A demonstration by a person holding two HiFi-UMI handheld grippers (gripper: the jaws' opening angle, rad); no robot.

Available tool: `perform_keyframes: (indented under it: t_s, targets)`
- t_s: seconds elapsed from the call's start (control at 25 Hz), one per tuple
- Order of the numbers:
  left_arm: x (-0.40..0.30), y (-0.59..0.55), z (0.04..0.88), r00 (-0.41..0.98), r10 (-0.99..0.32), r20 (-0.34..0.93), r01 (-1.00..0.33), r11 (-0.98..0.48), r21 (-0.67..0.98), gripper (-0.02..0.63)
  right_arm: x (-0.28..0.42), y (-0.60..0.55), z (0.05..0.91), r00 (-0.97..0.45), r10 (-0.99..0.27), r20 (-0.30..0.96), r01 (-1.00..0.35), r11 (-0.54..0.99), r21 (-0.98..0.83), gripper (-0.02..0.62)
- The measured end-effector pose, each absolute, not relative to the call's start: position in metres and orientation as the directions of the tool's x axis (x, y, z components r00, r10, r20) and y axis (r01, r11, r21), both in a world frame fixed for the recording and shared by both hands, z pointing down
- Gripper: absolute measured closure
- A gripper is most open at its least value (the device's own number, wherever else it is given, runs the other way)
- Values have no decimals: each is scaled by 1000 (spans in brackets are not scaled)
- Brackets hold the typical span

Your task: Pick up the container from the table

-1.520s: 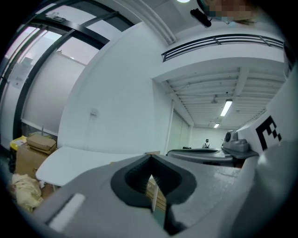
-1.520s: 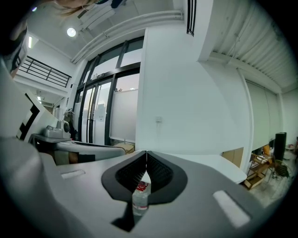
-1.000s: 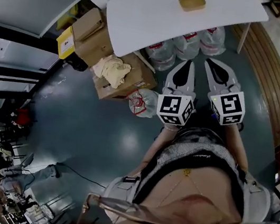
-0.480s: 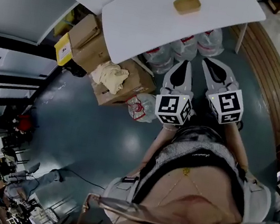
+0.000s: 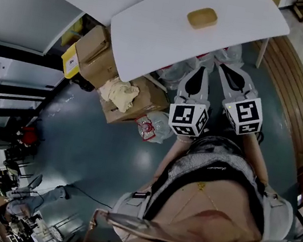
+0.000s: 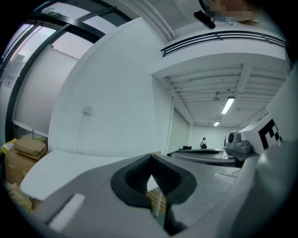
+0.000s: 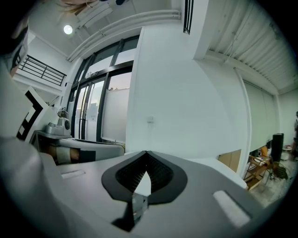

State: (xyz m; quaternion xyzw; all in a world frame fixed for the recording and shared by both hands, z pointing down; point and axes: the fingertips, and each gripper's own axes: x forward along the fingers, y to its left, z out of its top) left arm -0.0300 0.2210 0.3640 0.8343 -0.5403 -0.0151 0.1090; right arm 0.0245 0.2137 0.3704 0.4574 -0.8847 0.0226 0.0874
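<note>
Left gripper and right gripper, both pressed together, hover at table edge, container beyond, cardboard boxes beside.

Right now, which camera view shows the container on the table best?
The head view: the tan container lies whole and unobstructed on the white table. Neither the left gripper view nor the right gripper view shows it; both look level toward the walls.

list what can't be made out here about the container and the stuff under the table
- container: too small in the head view to show a lid or contents; absent from both gripper views.
- plastic bottles: head view, mostly hidden by the table edge and the left gripper.
- table: its far side is cut off by the head view's top edge.
</note>
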Motion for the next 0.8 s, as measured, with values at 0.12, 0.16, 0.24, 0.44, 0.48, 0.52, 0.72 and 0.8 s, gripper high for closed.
perform_keyframes:
  t_s: [0.12, 0.16, 0.24, 0.44, 0.48, 0.52, 0.72, 0.8]
  targets:
    - [-22, 205, 362, 411, -907, 96, -900, -387, 199, 606, 32, 198, 369, -574, -800, 177, -808, 588, 37, 572]
    - [-20, 199, 362, 409, -907, 98, -901, -385, 198, 606, 34, 192, 369, -575, -798, 179, -807, 589, 35, 572]
    - [-16, 190, 361, 404, -909, 101, -904, -380, 196, 606, 39, 182, 370, -579, -795, 181, -805, 593, 28, 571]
    - [-2, 170, 361, 384, -917, 104, -913, -361, 190, 606, 53, 160, 372, -598, -781, 181, -792, 610, 16, 572]
    - [0, 167, 361, 379, -919, 105, -915, -355, 190, 606, 54, 157, 371, -604, -776, 179, -788, 616, 12, 572]
    - [2, 164, 361, 372, -922, 106, -918, -349, 190, 606, 55, 154, 370, -612, -771, 177, -782, 623, 9, 572]
    - [11, 151, 361, 339, -934, 110, -931, -315, 186, 606, 62, 139, 369, -647, -745, 165, -754, 657, 12, 572]
    - [16, 147, 362, 326, -939, 112, -935, -302, 188, 606, 66, 135, 372, -661, -731, 173, -740, 672, 14, 572]
